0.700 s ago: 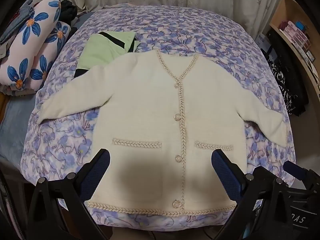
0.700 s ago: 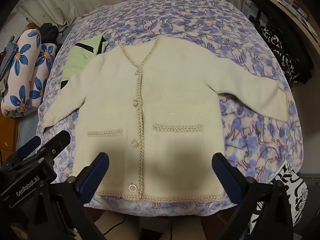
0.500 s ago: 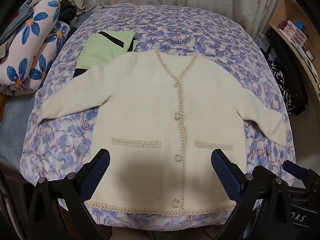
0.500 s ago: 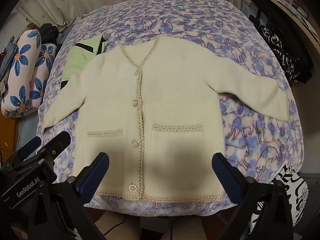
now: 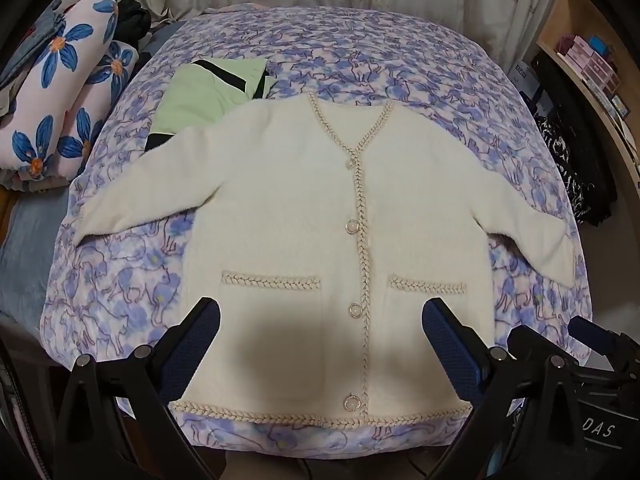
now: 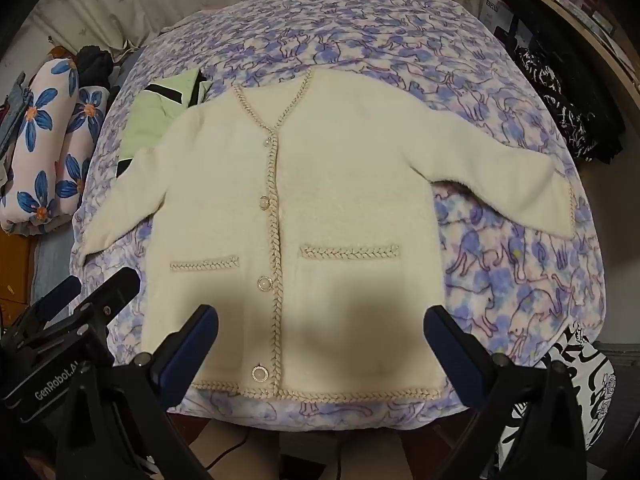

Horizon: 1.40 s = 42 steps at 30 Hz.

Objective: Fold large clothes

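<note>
A cream fluffy cardigan (image 5: 288,216) (image 6: 344,200) with braided trim, round buttons and two pockets lies flat, face up and buttoned, on a bed covered in a purple-blue patterned blanket (image 5: 360,56) (image 6: 520,280). Both sleeves are spread out to the sides. Its hem lies at the near edge of the bed. My left gripper (image 5: 320,320) hovers above the hem, open, with nothing between its blue pads. My right gripper (image 6: 322,324) hangs open above the lower front of the cardigan, also empty. Each gripper's body shows at the edge of the other's view.
A folded light green garment (image 5: 200,96) (image 6: 156,116) with black stripes lies partly under the cardigan's left shoulder. Floral bolsters (image 5: 60,92) lie beside the bed on the left. Shelves (image 5: 592,64) and dark patterned clothes (image 6: 572,120) stand at the right. Curtains hang behind.
</note>
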Tool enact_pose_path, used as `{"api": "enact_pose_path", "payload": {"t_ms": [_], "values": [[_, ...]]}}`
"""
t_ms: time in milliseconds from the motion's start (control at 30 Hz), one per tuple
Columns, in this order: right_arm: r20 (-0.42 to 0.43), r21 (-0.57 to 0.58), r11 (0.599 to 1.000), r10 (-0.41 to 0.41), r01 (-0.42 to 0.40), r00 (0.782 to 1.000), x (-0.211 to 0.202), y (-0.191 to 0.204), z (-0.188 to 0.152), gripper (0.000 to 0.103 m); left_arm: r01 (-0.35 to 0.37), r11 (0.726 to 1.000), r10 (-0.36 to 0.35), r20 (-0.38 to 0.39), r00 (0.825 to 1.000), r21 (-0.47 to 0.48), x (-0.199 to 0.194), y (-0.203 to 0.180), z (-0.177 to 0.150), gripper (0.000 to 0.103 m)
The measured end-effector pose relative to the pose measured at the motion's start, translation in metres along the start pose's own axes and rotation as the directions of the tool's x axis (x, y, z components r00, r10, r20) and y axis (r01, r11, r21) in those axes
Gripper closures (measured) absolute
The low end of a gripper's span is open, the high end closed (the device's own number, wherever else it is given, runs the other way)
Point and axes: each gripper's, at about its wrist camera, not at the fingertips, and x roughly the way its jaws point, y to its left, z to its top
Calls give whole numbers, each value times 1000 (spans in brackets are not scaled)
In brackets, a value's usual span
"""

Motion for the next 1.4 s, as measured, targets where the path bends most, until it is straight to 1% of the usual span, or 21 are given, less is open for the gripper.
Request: {"api": "enact_pose_path", "payload": {"t_ms": [633, 1400], "values": [[-15, 4, 1000, -7, 7, 1000, 2, 5, -2, 0, -8, 1000, 8, -13, 1000, 4, 2, 3, -7, 3], [-10, 8, 1000, -6, 6, 1000, 3, 6, -4, 0, -11, 1000, 11, -11, 1000, 10, 3, 3, -10, 3]]}}
